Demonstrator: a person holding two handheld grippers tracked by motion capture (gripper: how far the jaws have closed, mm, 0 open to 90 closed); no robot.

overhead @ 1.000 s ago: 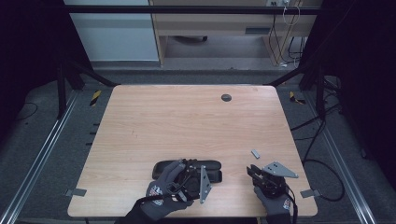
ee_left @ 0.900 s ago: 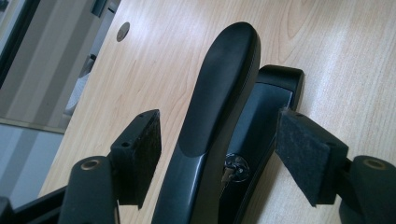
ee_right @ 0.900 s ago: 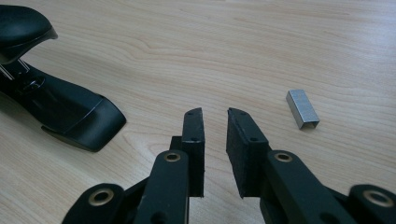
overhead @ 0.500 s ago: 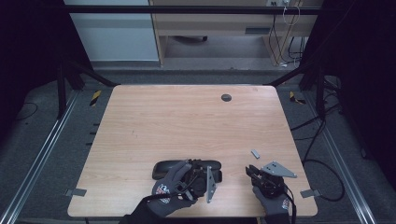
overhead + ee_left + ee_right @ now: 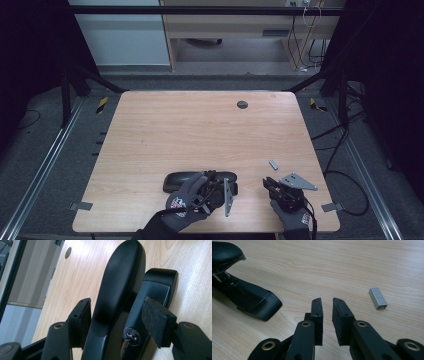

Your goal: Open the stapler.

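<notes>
A black stapler [image 5: 172,181] lies near the table's front edge, its top arm raised off the base [image 5: 120,277]. My left gripper [image 5: 214,182] reaches over it in a gloved hand. In the left gripper view the jaws [image 5: 116,300] straddle the stapler and have just been closing, one pad [image 5: 85,320] at the top arm, the other pad [image 5: 155,322] beside the base. To the right my right gripper [image 5: 268,183] rests low with a narrow empty gap [image 5: 327,302]. A short strip of staples [image 5: 273,164] [image 5: 378,298] lies just beyond it, and the stapler's front end [image 5: 249,297] shows at its left.
The wooden table [image 5: 200,130] carries a small dark round disc [image 5: 242,104] near its far edge. A metal frame and cables run along both sides, with a cabinet beyond the far edge.
My left hand has sunk a little onto the stapler and its grey plate has swung to the right. The right gripper has stayed in place.
</notes>
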